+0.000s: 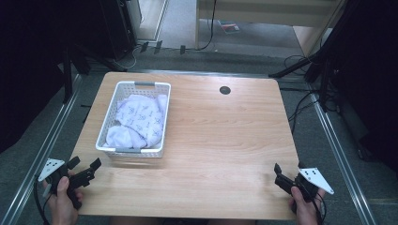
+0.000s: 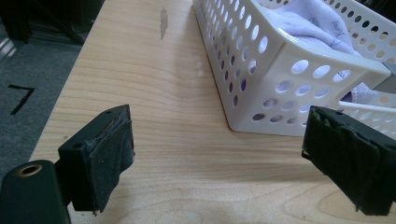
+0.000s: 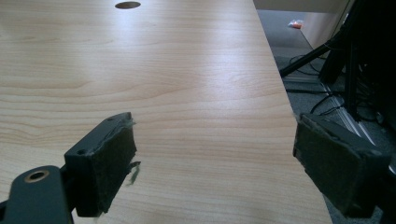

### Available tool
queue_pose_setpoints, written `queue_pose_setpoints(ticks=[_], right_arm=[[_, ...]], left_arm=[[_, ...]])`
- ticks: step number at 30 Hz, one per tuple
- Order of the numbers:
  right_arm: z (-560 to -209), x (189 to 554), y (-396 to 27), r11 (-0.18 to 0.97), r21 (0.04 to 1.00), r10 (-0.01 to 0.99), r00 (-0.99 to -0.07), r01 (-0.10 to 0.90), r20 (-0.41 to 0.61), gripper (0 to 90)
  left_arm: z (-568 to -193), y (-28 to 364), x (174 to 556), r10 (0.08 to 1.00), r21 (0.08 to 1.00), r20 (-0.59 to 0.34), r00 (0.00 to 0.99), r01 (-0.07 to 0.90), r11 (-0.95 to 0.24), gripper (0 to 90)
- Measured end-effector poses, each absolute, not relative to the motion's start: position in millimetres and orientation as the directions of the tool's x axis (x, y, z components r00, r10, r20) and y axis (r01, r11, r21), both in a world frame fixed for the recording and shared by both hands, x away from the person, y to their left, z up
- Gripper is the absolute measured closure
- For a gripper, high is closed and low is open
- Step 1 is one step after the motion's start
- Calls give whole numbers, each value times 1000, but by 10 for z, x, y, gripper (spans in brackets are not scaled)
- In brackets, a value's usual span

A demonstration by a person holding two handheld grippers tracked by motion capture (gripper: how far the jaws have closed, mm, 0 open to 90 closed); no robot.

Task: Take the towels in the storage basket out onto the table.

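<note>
Biggest risk: my left gripper (image 1: pixel 85 165) sits just beside the near end of the basket (image 1: pixel 157 125); if I drive forward at this height, I judge the jaws would butt the perforated wall and shove the whole basket across the table (image 1: pixel 220 154) rather than reach in.
Second risk: the cloth (image 1: pixel 141 119) lies bunched in several folds; a shallow pinch could, I think, lift one layer and leave the rest dragging over the rim, tipping the light basket.
Lesser risk: my right gripper (image 1: pixel 287 176) rests close to the table's right edge, as the right gripper view shows the floor just past its outer jaw; a careless swing there might catch the edge.
Smallest risk: frayed padding on the right gripper's inner pad (image 3: pixel 116 163) could snag fabric.
Left jaws: spread wide, nothing between them, bare wood under the gap.
Right jaws: likewise wide apart and empty.
Cloth location: inside the white basket on the table's left half, well apart from the right gripper.
Cloth look: white, soft, crumpled, with a faint purple printed pattern; heaped nearly to the rim.
Basket look: white plastic, round-holed walls, grey handle strips at both ends.
</note>
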State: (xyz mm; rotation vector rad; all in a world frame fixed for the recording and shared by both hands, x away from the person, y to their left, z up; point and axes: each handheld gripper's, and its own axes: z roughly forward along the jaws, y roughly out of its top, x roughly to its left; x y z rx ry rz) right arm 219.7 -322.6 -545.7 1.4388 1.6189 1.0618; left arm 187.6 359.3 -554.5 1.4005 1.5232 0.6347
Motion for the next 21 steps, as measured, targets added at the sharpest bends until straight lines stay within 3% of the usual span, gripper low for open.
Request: queue_pose_setpoints(ticks=[21], right_arm=[[-5457, 2198, -3221, 44, 913, 992, -128, 406, 10, 134]], left_arm=[[-5287, 3584, 1790, 965, 882, -253, 65, 425, 203, 95]])
